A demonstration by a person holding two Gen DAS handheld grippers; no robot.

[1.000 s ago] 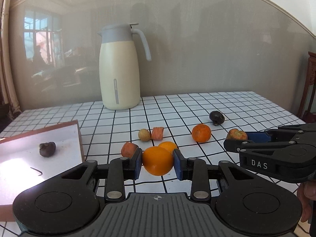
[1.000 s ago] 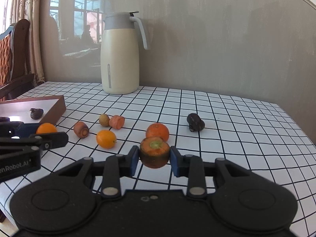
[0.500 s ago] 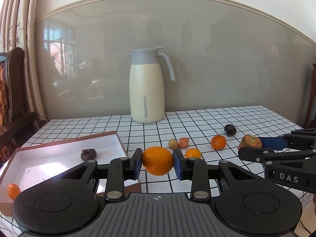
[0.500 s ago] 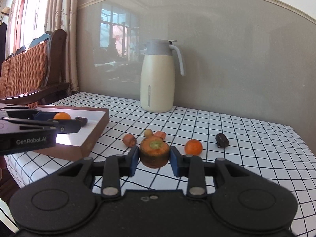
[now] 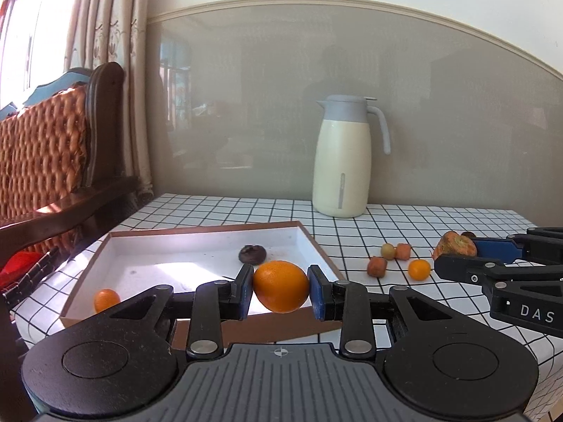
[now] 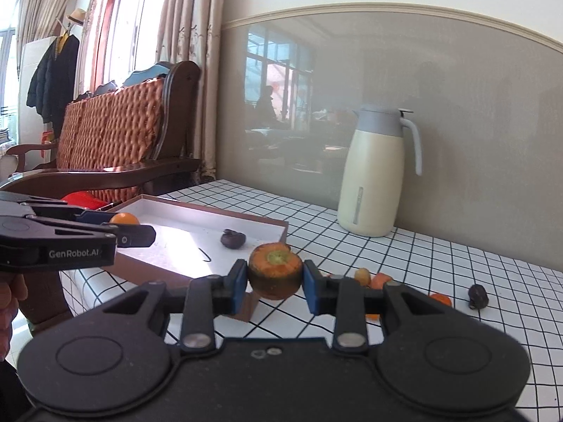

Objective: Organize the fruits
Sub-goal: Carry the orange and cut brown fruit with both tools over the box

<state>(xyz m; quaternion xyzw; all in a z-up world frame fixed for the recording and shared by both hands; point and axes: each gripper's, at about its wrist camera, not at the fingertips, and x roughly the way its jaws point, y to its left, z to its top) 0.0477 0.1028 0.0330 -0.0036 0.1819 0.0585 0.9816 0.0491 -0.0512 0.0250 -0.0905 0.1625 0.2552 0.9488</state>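
Note:
My left gripper [image 5: 280,286] is shut on an orange [image 5: 280,285] and hovers at the near edge of a shallow white box [image 5: 197,237] with brown walls. Inside the box lie a dark fruit [image 5: 252,254] and a small orange fruit [image 5: 106,299]. My right gripper [image 6: 275,273] is shut on a carrot stub [image 6: 275,269], cut face up, near the box's right corner [image 6: 278,227]. Loose on the checked tablecloth are carrot pieces [image 5: 377,266], a small yellow-green fruit [image 5: 387,250], a small orange [image 5: 419,269] and a dark fruit [image 6: 478,296].
A cream thermos jug [image 5: 343,158] stands at the back of the table by the grey wall. A wooden chair with a woven orange back [image 6: 116,130] sits left of the table. A person's hand [image 6: 10,302] shows at the far left of the right wrist view.
Both grippers have swung left and risen a little, carrying the orange and the carrot stub from over the loose fruits toward the box. The box now fills the left wrist view.

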